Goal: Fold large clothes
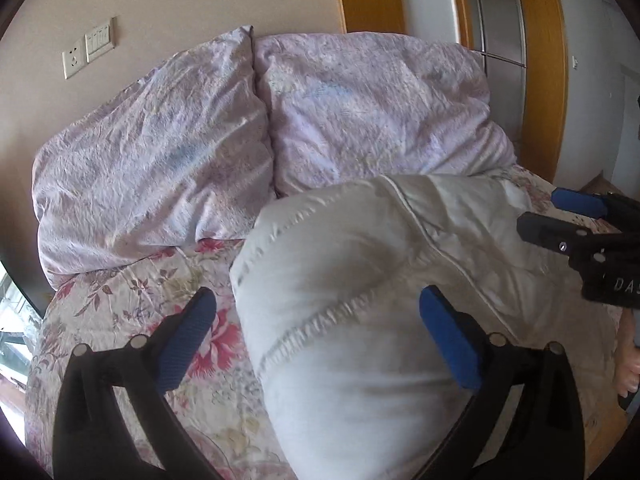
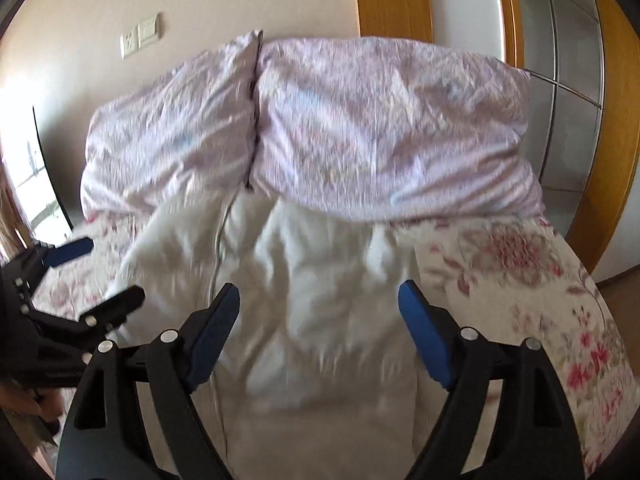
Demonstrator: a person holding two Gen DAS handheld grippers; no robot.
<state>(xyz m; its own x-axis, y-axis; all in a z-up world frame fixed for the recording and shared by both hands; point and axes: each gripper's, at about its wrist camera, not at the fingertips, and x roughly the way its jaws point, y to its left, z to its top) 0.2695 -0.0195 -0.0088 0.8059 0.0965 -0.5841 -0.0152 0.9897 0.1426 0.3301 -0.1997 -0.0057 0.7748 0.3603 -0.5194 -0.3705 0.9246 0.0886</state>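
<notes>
Ahead of both tools we have the bed (image 1: pixel 132 304) with its flowered cover, and two lilac pillows (image 1: pixel 160 152) propped at the far end against the wall. On the bed, directly in front of and partly beneath us, lies the white garment (image 1: pixel 352 280), padded and bulky, with stitched seams; it bulges up rather than lying flat. The left hand-held gripper (image 1: pixel 316 320) stands open, its jaws set wide with the garment's left edge between them but not pinched. The right hand-held gripper (image 2: pixel 320 320) is likewise open over the cloth, holding nothing. We judge the fold is between grasps, so we should choose the next hold carefully: take matching points on the garment's near edge, bite deep enough to catch every padded layer, and press the trapped air out so the fold stays.
</notes>
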